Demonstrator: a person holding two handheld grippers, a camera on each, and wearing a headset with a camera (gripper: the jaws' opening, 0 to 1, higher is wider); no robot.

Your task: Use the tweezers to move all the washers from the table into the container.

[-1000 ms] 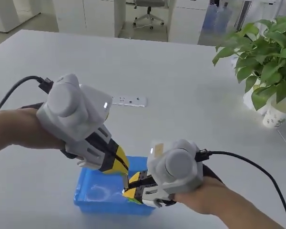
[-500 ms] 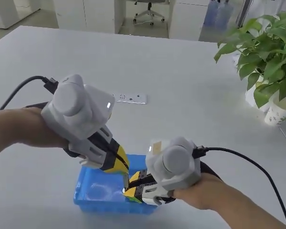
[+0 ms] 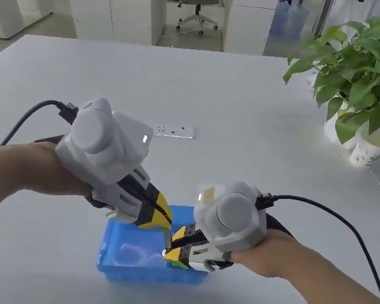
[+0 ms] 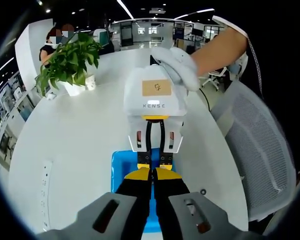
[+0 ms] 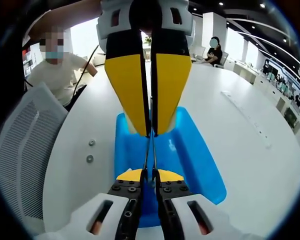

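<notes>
**Item 1, left gripper** [image 3: 159, 223]: held in the person's left hand, angled down over the container. Yellow-tipped jaws clenched. In the right gripper view they come down from the top w/ only a thin dark sliver between them.

**Item 2, right gripper** [image 3: 172, 252]: in the right hand, facing the left gripper nose to nose, tips almost touching. Jaws closed on the same sliver.

**Item 3, tweezers** [image 5: 150, 150]: narrow dark strip running between both sets of jaws, above the container. Too thin to make out the tips. Prob. pinched by both grippers.

**Item 4, container** [image 3: 123, 244]: blue rectangular tray on the white table [image 3: 240, 126], directly under both grippers. Contents unclear.

**Item 5, washers** [image 5: 91, 143]: two small rings on bare table just beside the container's long side, close to each other, outside it. A similar ring shows in the left gripper view near the container's corner.

**Misc.:**
- Power strip [image 3: 172, 132], beyond the grippers.
- Potted plant [image 3: 351, 69], far right edge of the table.
- White mesh chair [image 4: 260, 145], at the table's side.
</notes>
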